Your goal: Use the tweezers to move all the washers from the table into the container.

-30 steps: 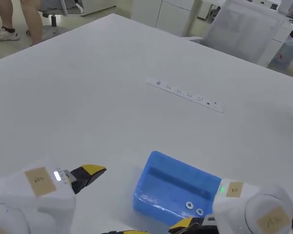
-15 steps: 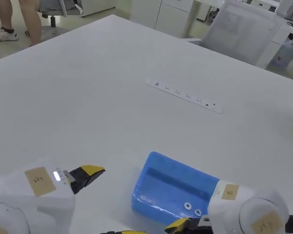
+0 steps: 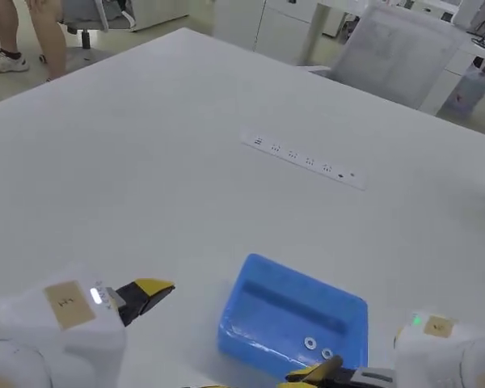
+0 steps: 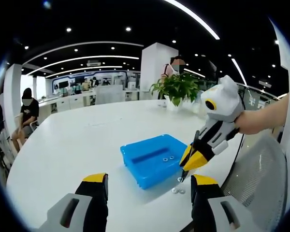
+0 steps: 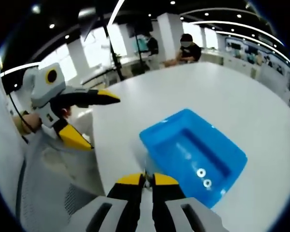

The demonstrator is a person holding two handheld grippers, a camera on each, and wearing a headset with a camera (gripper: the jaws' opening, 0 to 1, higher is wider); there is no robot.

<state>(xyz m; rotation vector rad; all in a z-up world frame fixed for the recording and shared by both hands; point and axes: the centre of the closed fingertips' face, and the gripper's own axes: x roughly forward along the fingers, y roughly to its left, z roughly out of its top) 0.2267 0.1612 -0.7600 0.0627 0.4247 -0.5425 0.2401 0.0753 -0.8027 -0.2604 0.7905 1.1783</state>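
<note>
Glossy blue plastic container [image 3: 268, 311], metal washers [image 3: 310, 343]

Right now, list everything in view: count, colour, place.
table: one, white, under everything
container: one, blue, at the near edge of the table, between the grippers
washers in container: two, silver, on its floor
washers on table: two, silver, beside the container, under the tweezers' tip
tweezers: one, dark, held in the right gripper, pointing down
power strip: one, white, mid-table
chair: one, pale grey, at the far side of the table
plant: one, green, past the table
left gripper: one, white, yellow-tipped jaws open
right gripper: one, white, yellow-tipped jaws shut on the tweezers
</note>
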